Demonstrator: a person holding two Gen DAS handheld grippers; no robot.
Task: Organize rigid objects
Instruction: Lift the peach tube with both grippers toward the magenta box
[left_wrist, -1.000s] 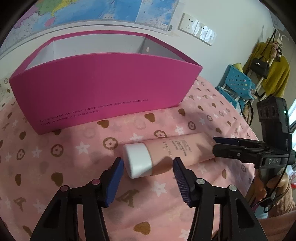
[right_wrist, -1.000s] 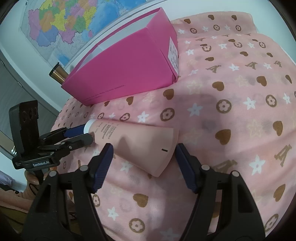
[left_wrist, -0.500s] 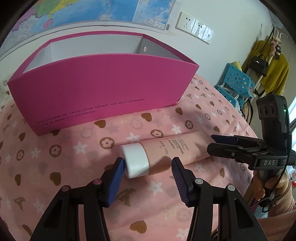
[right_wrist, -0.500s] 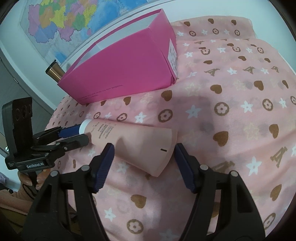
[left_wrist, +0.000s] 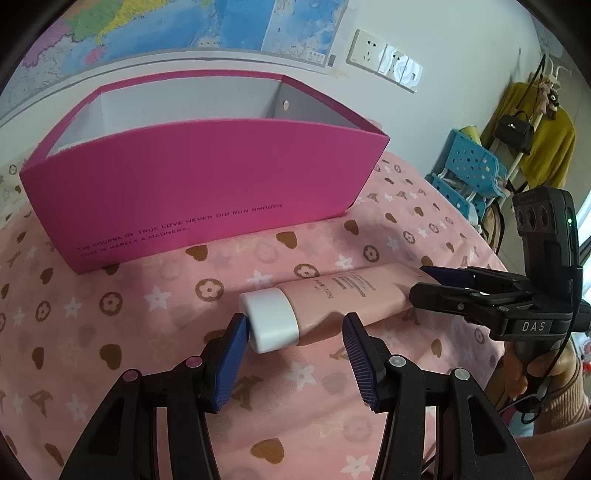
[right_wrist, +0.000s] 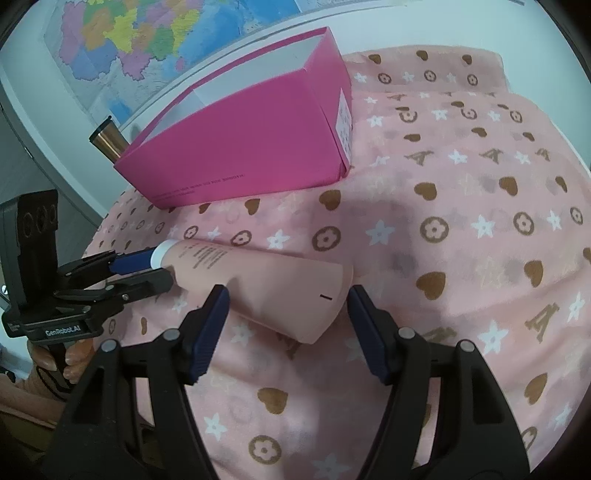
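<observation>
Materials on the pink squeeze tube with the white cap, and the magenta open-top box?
Pink squeeze tube: looks like soft matte plastic, flat crimped tail end. White cap: likely hard plastic, smooth with a slight sheen. Magenta open-top box: probably matte paperboard, thin walls, sharp folded corners, pale lining.

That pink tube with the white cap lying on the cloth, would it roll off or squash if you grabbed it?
The tube probably won't roll far: its tail end is flat and wide, though the round cap could let it pivot. Its body looks like soft plastic, so it may dent under a squeeze. The smooth surface might slip a little; the cap seems the firmer place to grip.
</observation>
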